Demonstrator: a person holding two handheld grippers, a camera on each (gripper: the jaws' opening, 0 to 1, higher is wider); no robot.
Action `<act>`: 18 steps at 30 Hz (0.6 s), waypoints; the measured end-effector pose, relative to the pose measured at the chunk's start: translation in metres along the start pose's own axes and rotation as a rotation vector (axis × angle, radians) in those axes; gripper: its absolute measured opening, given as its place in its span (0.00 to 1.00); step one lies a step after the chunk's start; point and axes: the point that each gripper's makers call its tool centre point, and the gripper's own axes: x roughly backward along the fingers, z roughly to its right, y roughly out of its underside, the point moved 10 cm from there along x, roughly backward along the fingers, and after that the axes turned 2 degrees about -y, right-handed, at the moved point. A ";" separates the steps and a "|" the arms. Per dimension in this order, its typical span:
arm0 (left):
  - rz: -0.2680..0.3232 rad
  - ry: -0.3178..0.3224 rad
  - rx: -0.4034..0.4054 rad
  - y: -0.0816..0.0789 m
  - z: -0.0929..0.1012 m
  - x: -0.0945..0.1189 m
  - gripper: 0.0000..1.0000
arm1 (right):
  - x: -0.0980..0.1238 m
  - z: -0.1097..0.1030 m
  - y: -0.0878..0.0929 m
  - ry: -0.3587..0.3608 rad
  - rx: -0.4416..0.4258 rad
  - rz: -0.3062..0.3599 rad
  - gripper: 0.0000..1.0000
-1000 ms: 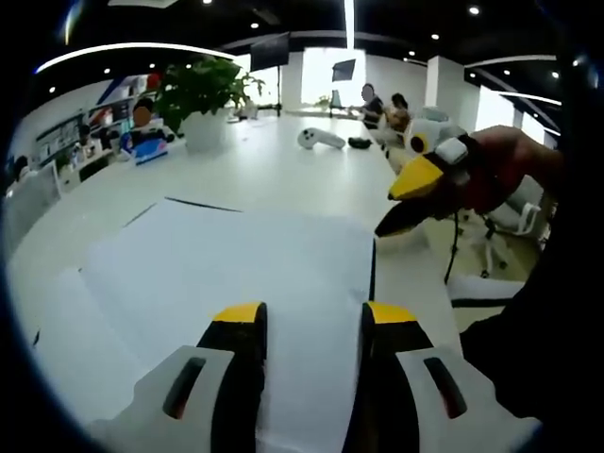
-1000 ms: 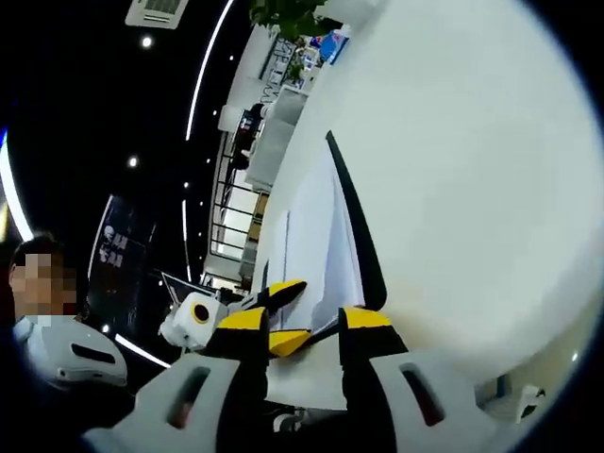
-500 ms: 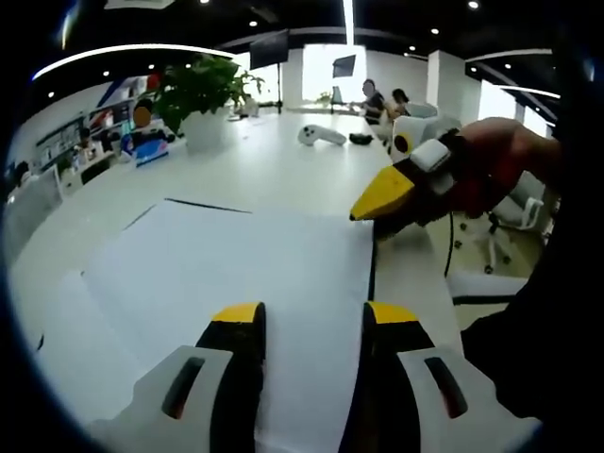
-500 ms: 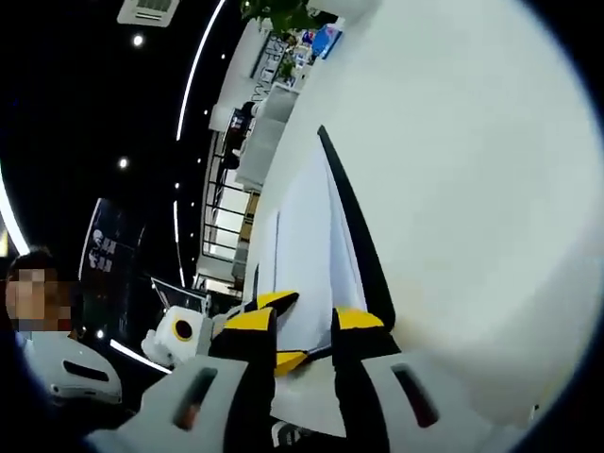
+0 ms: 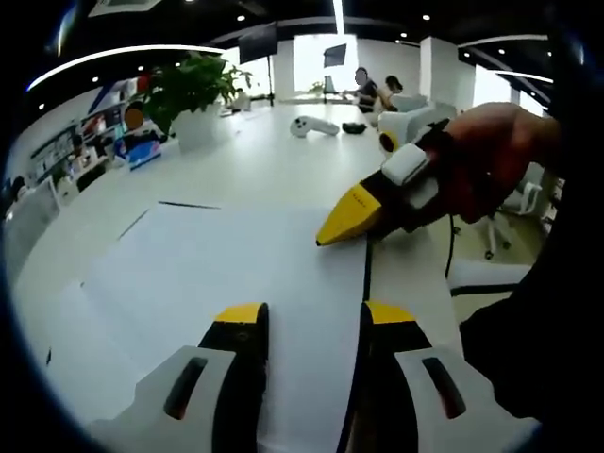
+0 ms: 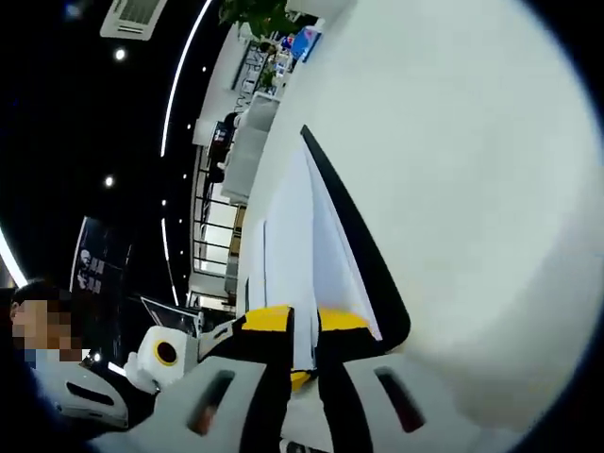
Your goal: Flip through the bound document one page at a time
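Presently, in the left gripper view, the bound document (image 5: 226,274) lies flat on the white surface (image 5: 255,165), its top sheet blank and its dark spine or back cover showing as a thin line along the right edge. The left claw (image 5: 307,316) hovers low over the near part of the page, jaws parted with a plain gap between them and nothing held. The right claw (image 5: 354,215) enters from the right, carried in a hand (image 5: 491,165), its yellow tips down at the page's right edge; from this angle the jaws look nearly together. Beyond stand a potted plant (image 5: 193,94) and a white controller (image 5: 311,125), well apart from the document.

In the right gripper view, the camera is rolled, so the surface (image 6: 453,170) fills the right side. The right claw (image 6: 304,321) has its jaws almost closed, with a white sheet edge running between them; it appears to be pinching the top page, though actual contact cannot be confirmed. The bound document (image 6: 293,245) is seen edge-on, its black cover (image 6: 363,269) beneath the pages.

Assessment: the pages are light, thin and limp, prone to creasing or tearing and to lifting several at once. The free edge opposite the binding is the place to take hold, gripping one sheet only and lightly.
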 end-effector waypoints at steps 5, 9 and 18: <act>0.003 0.004 -0.006 -0.001 0.002 -0.001 0.40 | -0.001 0.001 0.000 0.026 -0.013 0.016 0.05; 0.007 0.005 -0.005 -0.001 0.002 -0.002 0.40 | -0.002 0.000 0.000 0.036 -0.014 0.022 0.05; 0.017 0.004 -0.002 -0.001 0.003 -0.002 0.40 | -0.004 0.002 0.000 0.032 -0.052 0.038 0.03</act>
